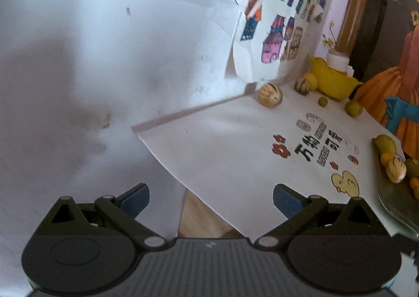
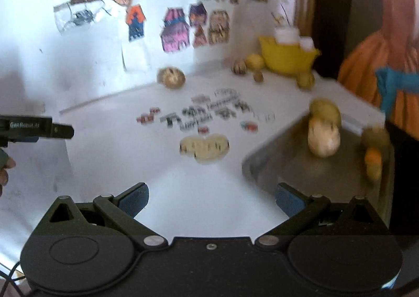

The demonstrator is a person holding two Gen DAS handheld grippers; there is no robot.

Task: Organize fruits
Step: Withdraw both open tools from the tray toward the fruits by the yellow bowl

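Several fruits lie loose on the white paper-covered table: a striped pale melon (image 1: pixel 270 95) (image 2: pixel 171 77) by the back wall, a smaller striped one (image 1: pixel 303 86) (image 2: pixel 239 67), a small green fruit (image 1: pixel 323 101) and a yellow-green one (image 1: pixel 353 108) (image 2: pixel 306 79). A metal tray (image 2: pixel 282 166) (image 1: pixel 392 197) at the right holds a striped melon (image 2: pixel 323 140) (image 1: pixel 396 170), a yellow fruit (image 2: pixel 326 110) and small orange ones (image 2: pixel 373 157). My left gripper (image 1: pixel 210 199) is open and empty over the table's left edge. My right gripper (image 2: pixel 211 199) is open and empty, just left of the tray.
A yellow bowl (image 1: pixel 331 79) (image 2: pixel 286 57) stands at the back right corner with a white vase behind it. Colourful drawings hang on the back wall (image 2: pixel 172 32). The left gripper's finger (image 2: pixel 36 129) shows at the left in the right wrist view.
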